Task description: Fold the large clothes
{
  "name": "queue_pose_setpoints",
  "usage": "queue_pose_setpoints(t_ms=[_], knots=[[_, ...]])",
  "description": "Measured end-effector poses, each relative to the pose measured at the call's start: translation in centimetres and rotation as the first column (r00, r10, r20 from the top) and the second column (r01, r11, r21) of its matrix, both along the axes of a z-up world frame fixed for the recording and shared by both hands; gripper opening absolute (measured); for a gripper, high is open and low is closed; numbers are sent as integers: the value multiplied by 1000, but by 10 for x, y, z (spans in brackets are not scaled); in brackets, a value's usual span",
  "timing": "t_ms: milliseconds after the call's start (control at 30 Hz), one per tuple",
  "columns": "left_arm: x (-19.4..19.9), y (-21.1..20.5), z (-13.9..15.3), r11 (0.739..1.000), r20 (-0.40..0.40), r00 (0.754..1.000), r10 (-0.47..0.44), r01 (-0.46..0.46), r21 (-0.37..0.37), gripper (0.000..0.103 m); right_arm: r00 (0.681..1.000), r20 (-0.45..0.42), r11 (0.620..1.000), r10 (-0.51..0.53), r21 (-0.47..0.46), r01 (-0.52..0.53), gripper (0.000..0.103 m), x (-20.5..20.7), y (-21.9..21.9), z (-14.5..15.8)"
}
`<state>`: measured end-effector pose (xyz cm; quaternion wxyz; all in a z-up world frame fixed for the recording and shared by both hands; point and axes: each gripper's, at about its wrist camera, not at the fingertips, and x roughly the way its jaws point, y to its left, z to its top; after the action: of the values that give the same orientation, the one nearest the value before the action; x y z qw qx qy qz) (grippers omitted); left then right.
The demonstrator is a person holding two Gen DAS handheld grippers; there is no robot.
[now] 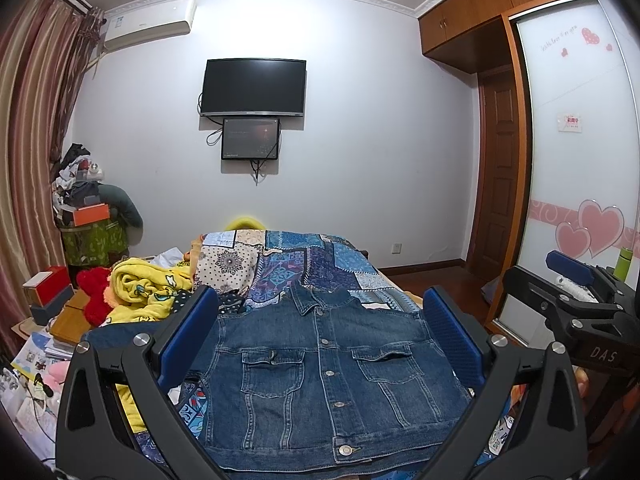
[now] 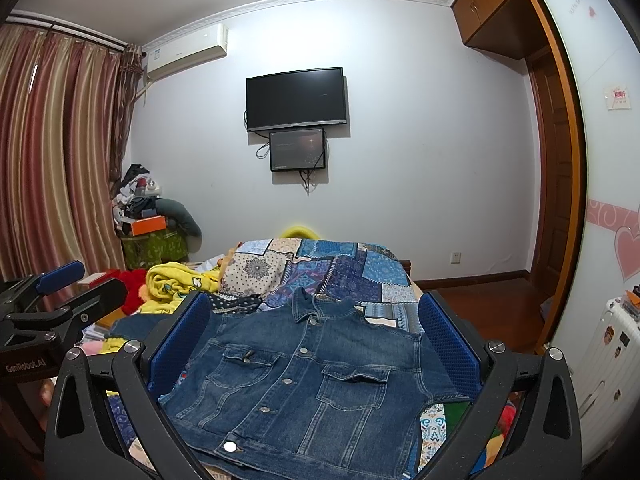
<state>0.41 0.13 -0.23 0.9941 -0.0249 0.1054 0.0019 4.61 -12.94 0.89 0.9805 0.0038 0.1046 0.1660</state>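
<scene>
A dark blue denim jacket [image 1: 320, 376] is lying front-up and buttoned on the bed [image 1: 352, 276], its sleeves tucked out of sight so that it is showing as a neat rectangle, collar pointing toward twelve o'clock and hem toward six. Two flap chest pockets and a row of metal buttons are facing up. The left gripper [image 1: 318, 340] and right gripper [image 2: 314, 344] are hovering above it, jaws spread wide and holding nothing. A yellow blanket [image 1: 148, 292] is lying crumpled at ten o'clock.
</scene>
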Motion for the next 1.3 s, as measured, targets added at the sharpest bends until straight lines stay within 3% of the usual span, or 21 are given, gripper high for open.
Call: queue_pose_setpoints(t_ms=[1300], knots=[[16, 8, -8, 1000, -24, 1000, -15, 15, -15, 103, 1000, -23, 1000, -12, -4, 12, 103, 10, 0, -3]])
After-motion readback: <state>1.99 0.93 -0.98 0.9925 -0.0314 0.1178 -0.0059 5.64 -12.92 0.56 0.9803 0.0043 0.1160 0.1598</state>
